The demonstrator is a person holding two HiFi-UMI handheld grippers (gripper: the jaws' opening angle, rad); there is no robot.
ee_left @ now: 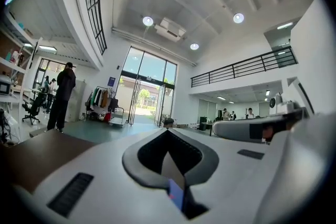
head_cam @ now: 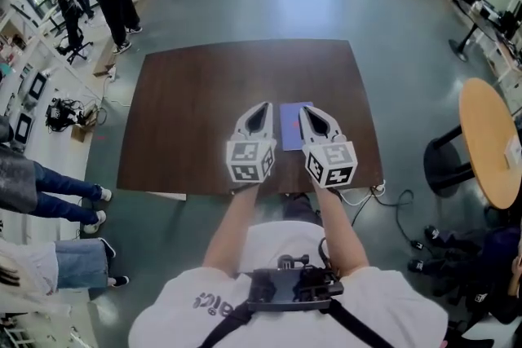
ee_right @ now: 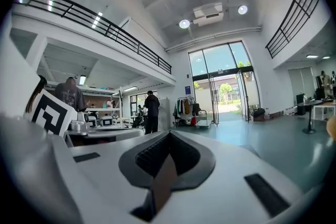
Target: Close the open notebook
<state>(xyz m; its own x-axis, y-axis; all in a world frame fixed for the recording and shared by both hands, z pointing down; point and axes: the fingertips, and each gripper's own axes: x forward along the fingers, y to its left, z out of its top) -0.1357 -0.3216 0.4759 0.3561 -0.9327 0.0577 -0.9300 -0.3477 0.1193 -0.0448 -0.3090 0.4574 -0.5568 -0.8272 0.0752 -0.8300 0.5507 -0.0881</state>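
1. The left claw (head_cam: pixel 263 110) and the right claw (head_cam: pixel 307 112) are hovering side by side above the near edge of the counter (head_cam: pixel 196 106), a little right of its middle. Each is holding its jaws pressed together at the tips and gripping nothing.
2. The notebook (head_cam: pixel 292 123) is lying flat on the counter close to that near edge, showing as a blue-violet sheet between the two claws.
3. With both claws closed, a tip is likely to be shoving the thin cover rather than catching under it. On this smooth top the notebook may then be sliding toward the near edge and dropping off.
4. The claws are covering both sides of the notebook, so I cannot tell where its spine is running or which half needs folding.
5. Both gripper views are looking out over the hall. The left one is catching only a blue sliver of the notebook (ee_left: pixel 176 194) below its jaws, and the right one none.
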